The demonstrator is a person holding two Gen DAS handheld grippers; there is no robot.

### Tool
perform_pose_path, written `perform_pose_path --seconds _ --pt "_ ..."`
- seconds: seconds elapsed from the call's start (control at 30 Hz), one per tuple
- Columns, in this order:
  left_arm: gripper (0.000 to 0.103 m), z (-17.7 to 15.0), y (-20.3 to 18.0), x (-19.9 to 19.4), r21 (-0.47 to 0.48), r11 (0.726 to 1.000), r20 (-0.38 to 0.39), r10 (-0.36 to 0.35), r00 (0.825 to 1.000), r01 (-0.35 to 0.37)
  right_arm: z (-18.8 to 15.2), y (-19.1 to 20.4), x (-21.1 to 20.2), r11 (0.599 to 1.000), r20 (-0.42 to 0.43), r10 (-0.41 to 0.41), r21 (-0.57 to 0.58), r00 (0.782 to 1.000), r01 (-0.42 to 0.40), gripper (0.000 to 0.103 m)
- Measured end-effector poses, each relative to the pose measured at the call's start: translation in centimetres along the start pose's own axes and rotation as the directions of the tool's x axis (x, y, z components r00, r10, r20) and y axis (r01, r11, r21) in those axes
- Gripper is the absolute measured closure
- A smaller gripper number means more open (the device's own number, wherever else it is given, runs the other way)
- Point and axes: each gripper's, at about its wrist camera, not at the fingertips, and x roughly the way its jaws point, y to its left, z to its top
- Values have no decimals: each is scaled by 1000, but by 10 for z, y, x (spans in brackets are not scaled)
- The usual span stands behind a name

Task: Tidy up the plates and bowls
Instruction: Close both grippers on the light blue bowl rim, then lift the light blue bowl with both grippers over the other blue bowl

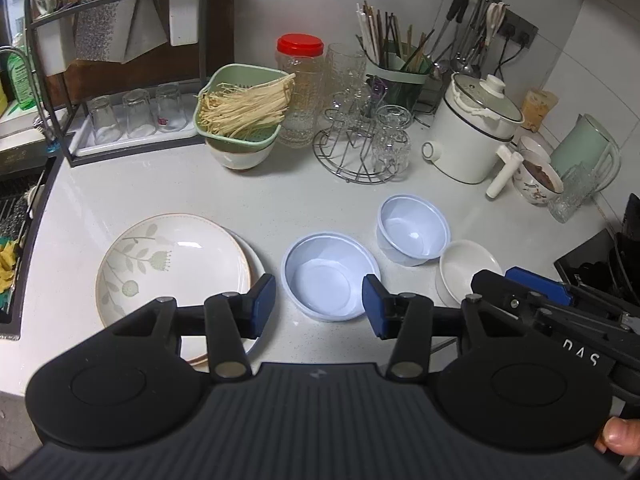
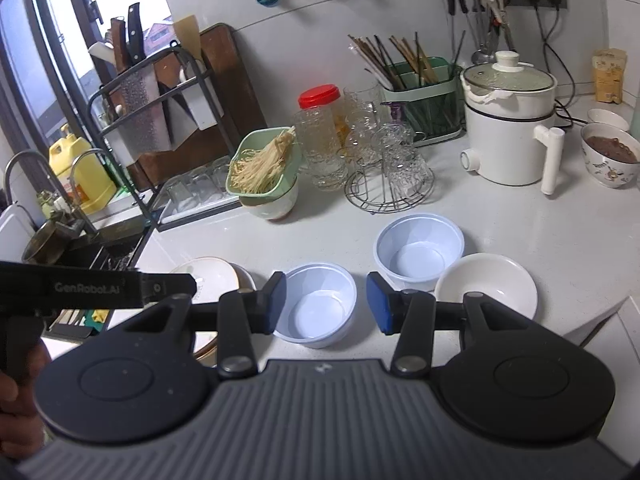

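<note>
A cream floral plate lies stacked on a white plate at the counter's left. A wide pale blue bowl sits in the middle, a smaller pale blue bowl behind it to the right, and a white bowl beside that. My left gripper is open and empty, held above the wide blue bowl. My right gripper is open and empty, above the same bowl. The smaller blue bowl, white bowl and plates show around it.
At the back stand a green strainer of noodles on a bowl, a red-lidded jar, a wire rack of glasses, a white electric pot, a chopstick holder and a filled bowl. The sink lies left.
</note>
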Motion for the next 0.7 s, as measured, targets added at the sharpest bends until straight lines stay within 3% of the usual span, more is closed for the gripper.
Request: perform_pose_path --seconds 0.17,0.5,0.7 --pt "49 10 9 1 -1 999 -4 -36 999 36 1 3 -6 998 -4 -61 23 998 61 55" --pt "48 27 3 10 97 990 -20 -103 994 105 7 12 -6 988 21 -151 45 988 150 55" --pt "44 32 1 19 140 977 -41 -156 987 161 5 15 -7 979 -6 -195 61 981 195 55"
